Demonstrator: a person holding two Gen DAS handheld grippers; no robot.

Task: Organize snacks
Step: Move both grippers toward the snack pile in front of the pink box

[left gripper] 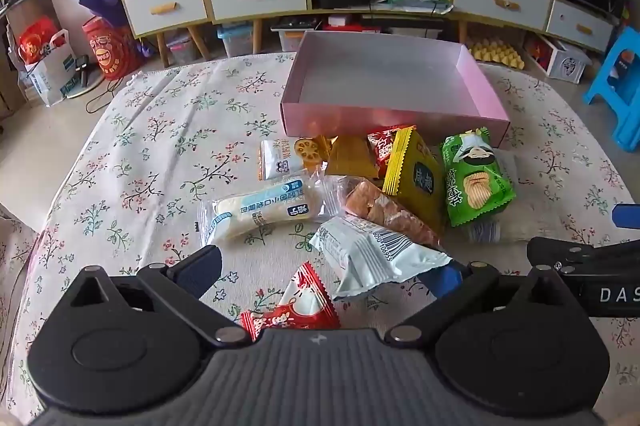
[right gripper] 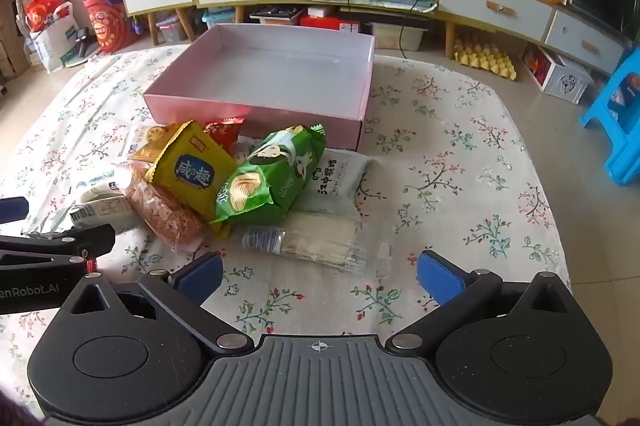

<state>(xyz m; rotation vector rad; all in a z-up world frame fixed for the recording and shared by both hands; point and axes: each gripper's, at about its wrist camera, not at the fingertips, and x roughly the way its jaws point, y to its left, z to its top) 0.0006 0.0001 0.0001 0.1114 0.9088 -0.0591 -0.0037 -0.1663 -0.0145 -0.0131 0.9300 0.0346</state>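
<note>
One pink box (right gripper: pixel 256 113), perhaps ten snack packets (right gripper: pixel 264 177), both grippers' jaws released.

The black left gripper (left gripper: pixel 326 268) with blue pads points down at a slant, its jaws spread wide and holding nothing. The black right gripper (right gripper: pixel 320 276) is tilted the same way, also wide apart and empty.

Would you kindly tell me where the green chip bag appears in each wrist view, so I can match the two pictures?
Left wrist view: the green chip bag lies right of centre, at the right end of the snack pile.
Right wrist view: the green chip bag lies left of centre, leaning on the yellow packet.
Shared landmark: the empty pink box, just behind the pile in both.
</note>
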